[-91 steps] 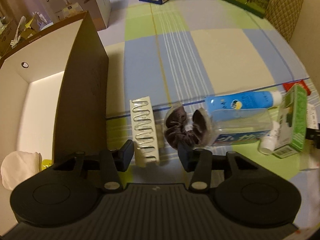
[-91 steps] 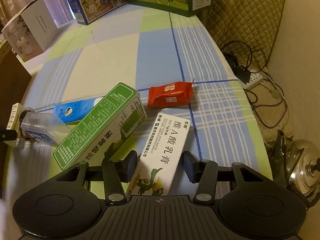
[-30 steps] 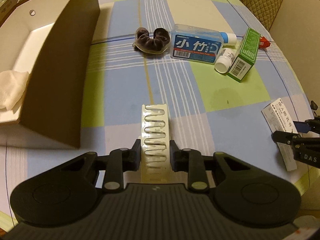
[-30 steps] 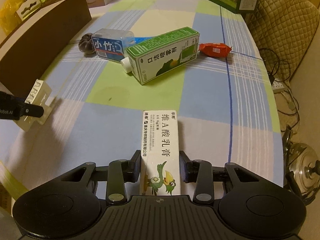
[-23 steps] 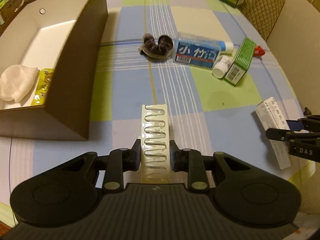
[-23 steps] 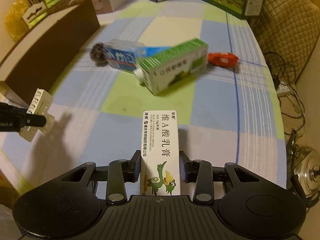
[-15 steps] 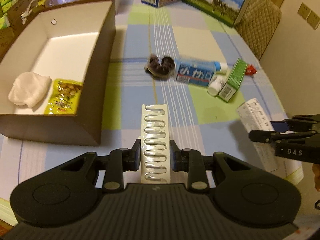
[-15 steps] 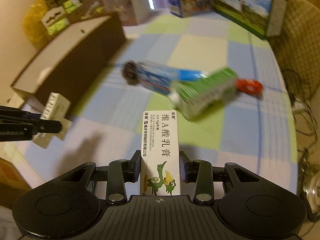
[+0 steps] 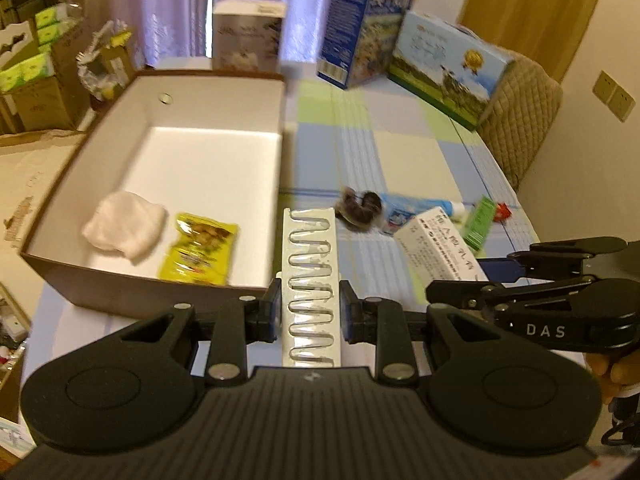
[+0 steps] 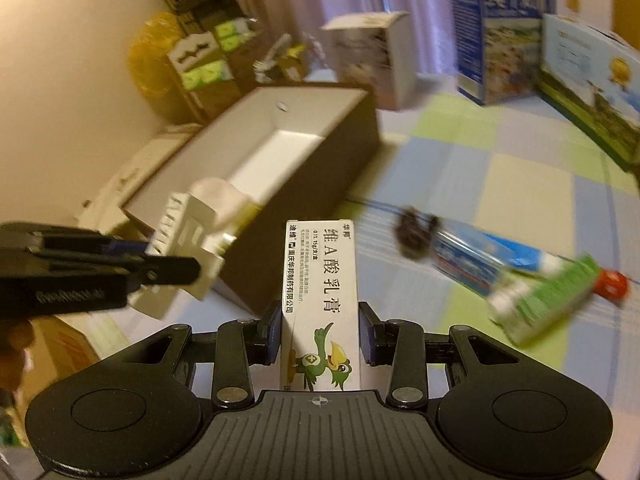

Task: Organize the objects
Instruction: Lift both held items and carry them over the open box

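Open storage box (image 9: 280, 112) sits at my 10 o'clock. My right gripper (image 10: 320, 340) is clamped on the ointment carton (image 10: 320, 300), light, stiff card, crushable, so I'd grip its flat sides. My left gripper (image 9: 308, 314) pinches the clip card (image 9: 310, 280) at 12 o'clock: thin, bendy, best held by the edges

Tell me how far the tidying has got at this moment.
Done: a white cloth and a yellow snack packet lie in the open box. In hand: the left hand-held gripper is shut on a white clip card, the right hand-held gripper on a white ointment box. Left on the table: a dark scrunchie, a blue bottle, a green carton and a red packet.
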The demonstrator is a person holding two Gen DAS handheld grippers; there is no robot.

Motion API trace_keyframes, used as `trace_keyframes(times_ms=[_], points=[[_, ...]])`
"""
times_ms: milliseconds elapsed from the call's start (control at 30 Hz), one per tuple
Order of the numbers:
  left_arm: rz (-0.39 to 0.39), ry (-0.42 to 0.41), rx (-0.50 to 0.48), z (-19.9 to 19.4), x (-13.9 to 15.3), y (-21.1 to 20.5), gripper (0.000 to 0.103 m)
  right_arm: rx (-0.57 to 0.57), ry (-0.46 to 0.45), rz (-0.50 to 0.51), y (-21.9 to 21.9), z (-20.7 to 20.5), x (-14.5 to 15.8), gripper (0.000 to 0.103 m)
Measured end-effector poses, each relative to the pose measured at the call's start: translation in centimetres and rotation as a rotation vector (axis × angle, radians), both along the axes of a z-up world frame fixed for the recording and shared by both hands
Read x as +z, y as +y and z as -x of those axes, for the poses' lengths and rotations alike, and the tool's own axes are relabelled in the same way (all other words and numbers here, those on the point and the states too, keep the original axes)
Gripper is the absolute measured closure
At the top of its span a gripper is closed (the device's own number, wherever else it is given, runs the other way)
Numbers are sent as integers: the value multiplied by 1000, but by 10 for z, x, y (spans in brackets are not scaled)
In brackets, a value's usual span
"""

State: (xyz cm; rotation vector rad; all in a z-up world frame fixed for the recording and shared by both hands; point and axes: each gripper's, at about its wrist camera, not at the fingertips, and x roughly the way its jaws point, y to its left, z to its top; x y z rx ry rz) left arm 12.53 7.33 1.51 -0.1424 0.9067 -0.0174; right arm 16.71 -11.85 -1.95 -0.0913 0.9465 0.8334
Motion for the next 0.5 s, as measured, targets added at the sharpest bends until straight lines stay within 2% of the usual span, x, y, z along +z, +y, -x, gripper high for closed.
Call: trace_keyframes(times_ms=[233,500], points=[[-36,-37,56,-3,15,50,80,39,14,-83,68,-4,12,68],[-73,-66,65,-19,18,96,80,-6,16,-89,124,-21,9,68]])
